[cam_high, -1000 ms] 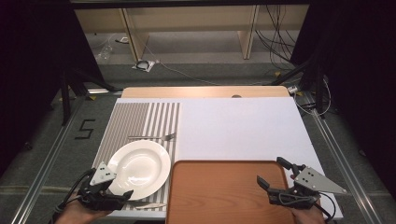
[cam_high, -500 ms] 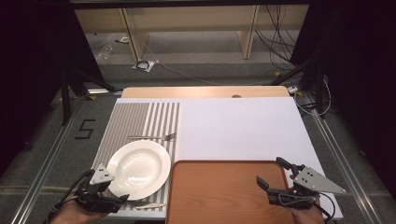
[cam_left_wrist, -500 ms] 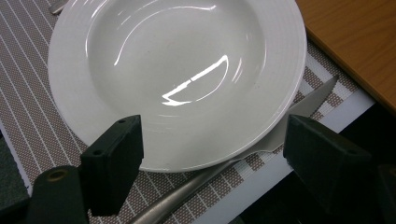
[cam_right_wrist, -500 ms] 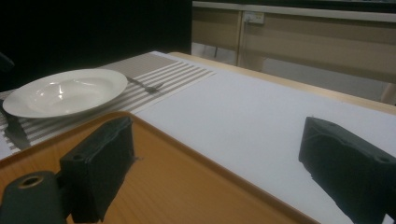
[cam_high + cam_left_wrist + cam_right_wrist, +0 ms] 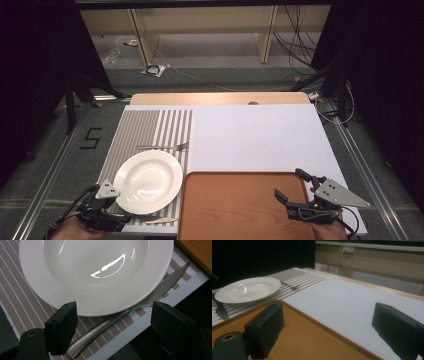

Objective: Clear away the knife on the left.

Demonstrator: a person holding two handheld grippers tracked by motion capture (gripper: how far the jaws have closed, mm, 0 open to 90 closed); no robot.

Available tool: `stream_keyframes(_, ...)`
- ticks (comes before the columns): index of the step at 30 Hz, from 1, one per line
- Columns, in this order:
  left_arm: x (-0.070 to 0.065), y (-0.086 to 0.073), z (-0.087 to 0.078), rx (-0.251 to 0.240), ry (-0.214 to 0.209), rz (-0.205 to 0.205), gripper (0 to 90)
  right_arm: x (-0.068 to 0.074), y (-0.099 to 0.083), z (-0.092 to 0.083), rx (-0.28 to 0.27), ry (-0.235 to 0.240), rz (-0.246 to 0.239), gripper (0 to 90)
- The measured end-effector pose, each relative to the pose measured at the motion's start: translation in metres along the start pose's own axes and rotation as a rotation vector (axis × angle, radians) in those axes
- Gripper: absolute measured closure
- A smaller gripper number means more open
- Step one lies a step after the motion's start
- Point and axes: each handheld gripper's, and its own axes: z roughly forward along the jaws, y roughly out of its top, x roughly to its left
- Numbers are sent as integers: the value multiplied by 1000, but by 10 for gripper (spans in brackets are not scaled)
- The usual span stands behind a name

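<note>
A white plate [image 5: 148, 181] rests on the striped placemat [image 5: 150, 125] at the near left. A knife [image 5: 159, 220] lies along the plate's near rim, and a fork [image 5: 162, 147] lies just beyond the plate. My left gripper [image 5: 122, 215] is at the mat's near left corner. In the left gripper view it [image 5: 113, 312] is open, low over the knife [image 5: 92, 335], whose handle runs between the jaws and whose blade tucks under the plate [image 5: 95, 265]. My right gripper [image 5: 290, 183] hangs open over the right end of the brown tray [image 5: 240, 207], holding nothing.
The white tabletop [image 5: 250, 135] stretches behind the tray. In the right gripper view the tray [image 5: 312, 340] is bare, with the plate [image 5: 247, 290] and fork [image 5: 290, 286] far left. Dark floor, cables and shelving lie beyond the table's far edge.
My left gripper has slipped a little to the left and toward the near edge. The right gripper, plate and cutlery have stayed put.
</note>
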Motion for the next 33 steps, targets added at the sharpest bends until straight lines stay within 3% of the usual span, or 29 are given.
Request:
stream_keyframes(16, 8, -10, 16, 107, -11, -21, 224, 1, 0, 0, 4, 4, 0, 115)
stream_keyframes(33, 11, -13, 37, 175, -28, -17, 242, 1, 0, 1, 3, 15, -2, 117)
